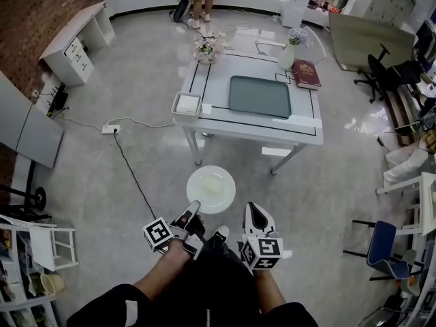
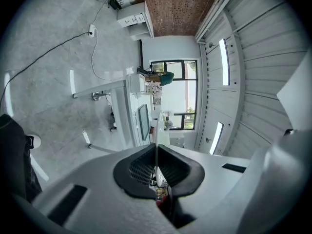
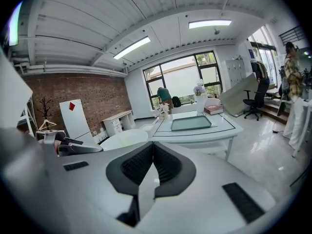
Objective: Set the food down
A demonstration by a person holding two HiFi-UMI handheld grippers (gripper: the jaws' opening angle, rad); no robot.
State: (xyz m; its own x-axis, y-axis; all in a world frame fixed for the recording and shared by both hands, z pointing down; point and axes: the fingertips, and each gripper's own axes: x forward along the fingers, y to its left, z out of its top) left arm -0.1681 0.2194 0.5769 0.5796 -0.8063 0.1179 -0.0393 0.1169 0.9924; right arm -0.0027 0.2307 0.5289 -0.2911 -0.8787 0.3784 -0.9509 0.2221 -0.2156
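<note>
Food [image 1: 214, 185], a pale lump that cannot be identified more closely, lies on a white plate [image 1: 193, 184] held out above the floor, near the person and short of the table [image 1: 303, 127]. The left gripper [image 1: 194, 208] is clenched on the plate's near rim, the thin edge pinched between its pads. The right gripper [image 1: 253, 214] has its jaws pressed together on nothing and rides just right of the plate. The step in hand looks like the carry to the table, so the thing to mind is level. With only one rim pinched, the plate could sag at its far side and let the food slide. It is best kept flat, brought in slowly over the table's near edge, lowered until its base rests fully, and only then let go. The grey-green tray [image 1: 259, 96] in the middle of the table appears empty and seems the likely landing spot. A white square box [image 1: 176, 107] at the table's near left corner shows nothing distinct inside. At the far right are a dark red book [image 1: 306, 73] and a white vase [image 1: 287, 56] with flowers.
</note>
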